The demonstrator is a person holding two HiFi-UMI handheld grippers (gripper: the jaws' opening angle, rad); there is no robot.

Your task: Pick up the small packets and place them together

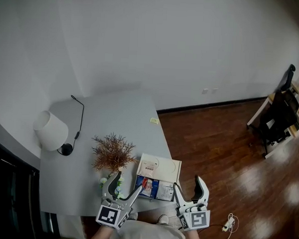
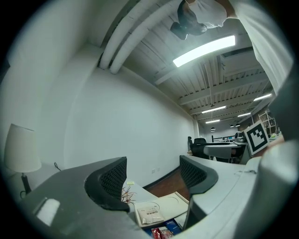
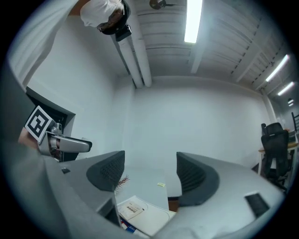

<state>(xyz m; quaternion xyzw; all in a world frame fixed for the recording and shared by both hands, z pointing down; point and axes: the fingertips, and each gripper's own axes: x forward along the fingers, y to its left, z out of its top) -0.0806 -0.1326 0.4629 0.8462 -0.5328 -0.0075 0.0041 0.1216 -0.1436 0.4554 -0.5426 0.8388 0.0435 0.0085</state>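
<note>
Several small packets lie at the near edge of the grey table (image 1: 114, 114): blue ones (image 1: 155, 188), a red one (image 1: 145, 183), and a white packet (image 1: 148, 166) resting on a flat cream box (image 1: 168, 168). My left gripper (image 1: 128, 181) hovers open just over the packets' left side, nothing between its fingers. My right gripper (image 1: 188, 184) is held open and empty off the table's right edge. In the left gripper view the white packet (image 2: 150, 215), cream box (image 2: 172, 201) and red packet (image 2: 161, 232) sit below the open left gripper (image 2: 154, 177). The right gripper (image 3: 149, 175) looks over the white packet (image 3: 133, 211).
A white lamp (image 1: 51, 130) with a black cord stands at the table's left. A dried brown plant (image 1: 113, 152) sits just behind the left gripper. A yellow note (image 1: 154, 120) lies near the table's right edge. Wooden floor, a power strip (image 1: 228, 224) and a black chair (image 1: 280, 113) are to the right.
</note>
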